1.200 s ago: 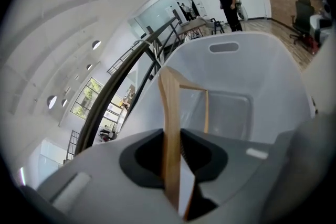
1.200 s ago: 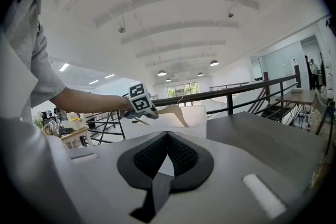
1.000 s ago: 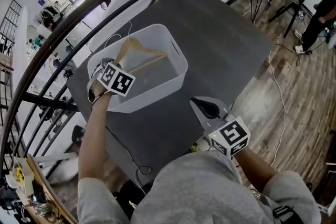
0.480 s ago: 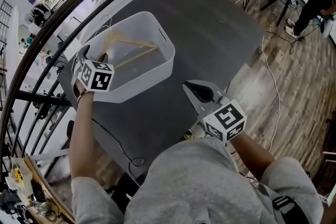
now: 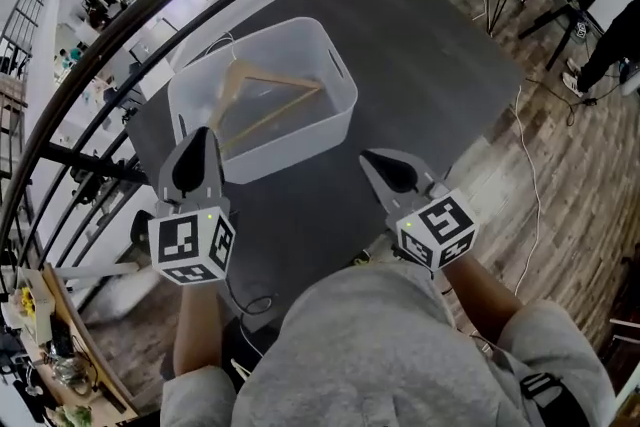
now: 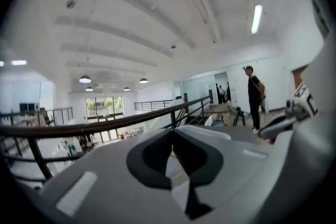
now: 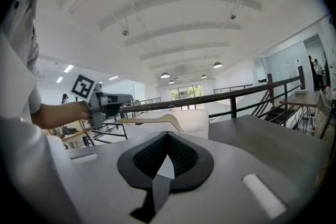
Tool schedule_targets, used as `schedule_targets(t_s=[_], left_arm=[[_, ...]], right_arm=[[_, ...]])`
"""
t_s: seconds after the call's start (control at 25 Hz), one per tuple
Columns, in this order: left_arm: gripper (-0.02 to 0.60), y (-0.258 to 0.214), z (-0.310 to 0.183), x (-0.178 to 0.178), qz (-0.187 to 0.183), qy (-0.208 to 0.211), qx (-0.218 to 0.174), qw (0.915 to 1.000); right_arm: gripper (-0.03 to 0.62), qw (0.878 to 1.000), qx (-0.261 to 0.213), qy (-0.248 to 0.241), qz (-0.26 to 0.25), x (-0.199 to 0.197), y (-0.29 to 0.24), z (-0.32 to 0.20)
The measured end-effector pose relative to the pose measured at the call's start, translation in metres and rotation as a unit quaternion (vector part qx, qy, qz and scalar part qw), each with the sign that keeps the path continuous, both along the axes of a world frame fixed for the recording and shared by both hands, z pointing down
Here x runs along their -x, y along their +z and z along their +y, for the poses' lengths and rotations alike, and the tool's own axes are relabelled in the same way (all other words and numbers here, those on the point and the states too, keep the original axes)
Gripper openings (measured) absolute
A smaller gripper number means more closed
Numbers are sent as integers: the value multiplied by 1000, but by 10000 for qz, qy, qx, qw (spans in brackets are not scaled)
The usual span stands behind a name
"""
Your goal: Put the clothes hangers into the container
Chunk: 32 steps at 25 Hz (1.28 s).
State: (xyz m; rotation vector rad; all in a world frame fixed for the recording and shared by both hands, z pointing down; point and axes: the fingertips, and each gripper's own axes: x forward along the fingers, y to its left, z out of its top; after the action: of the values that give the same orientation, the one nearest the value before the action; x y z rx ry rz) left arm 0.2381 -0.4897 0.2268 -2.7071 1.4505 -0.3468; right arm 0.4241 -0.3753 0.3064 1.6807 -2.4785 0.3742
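A light wooden hanger (image 5: 268, 97) with a metal hook lies tilted inside the white container (image 5: 335, 120) at the far left of the dark table (image 5: 420, 45). My left gripper (image 5: 203, 134) hovers just in front of the container's near-left corner, shut and empty. My right gripper (image 5: 369, 158) hangs over the table to the right of the container, also shut with nothing in it. In the right gripper view the container (image 7: 195, 122) and the hanger (image 7: 157, 120) stand beyond the closed jaws, with the left gripper (image 7: 102, 105) at their left. The left gripper view shows only room and railing past its closed jaws.
A black curved railing (image 5: 130, 45) runs behind and left of the table. A black cable (image 5: 245, 300) trails over the table's near edge. Wood floor with a white cord (image 5: 532, 177) lies to the right. A person (image 6: 254, 94) stands far off by other desks.
My left gripper has drawn back from over the container towards me and now sits in front of it. The hanger stays in the container. The right gripper has barely moved.
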Motion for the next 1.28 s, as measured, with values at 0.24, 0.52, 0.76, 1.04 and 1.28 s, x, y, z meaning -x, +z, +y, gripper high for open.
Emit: schedule_targets(t_s=[0.24,0.52,0.76,1.04,1.28], left_arm=[[11,59,68,-20,30,57,541,9985],[11,63,78,-2,699,-372,629,9949],[11,59,93,5,599,-646,439,9951],[11,76,123,16,531,-968,622,9919],[11,91,166,57,598,-1710,704,9809]], right_arm=[[0,9999,-12,-163,-34,12,-1,1],[0,9996,-1,-296,-34,19,0,2],[0,9992,-14,-386,-119,17,-2,10],[0,9958,1,-857,-327,37,3,20],[0,9854,103,-1656,-376,80,19,33]])
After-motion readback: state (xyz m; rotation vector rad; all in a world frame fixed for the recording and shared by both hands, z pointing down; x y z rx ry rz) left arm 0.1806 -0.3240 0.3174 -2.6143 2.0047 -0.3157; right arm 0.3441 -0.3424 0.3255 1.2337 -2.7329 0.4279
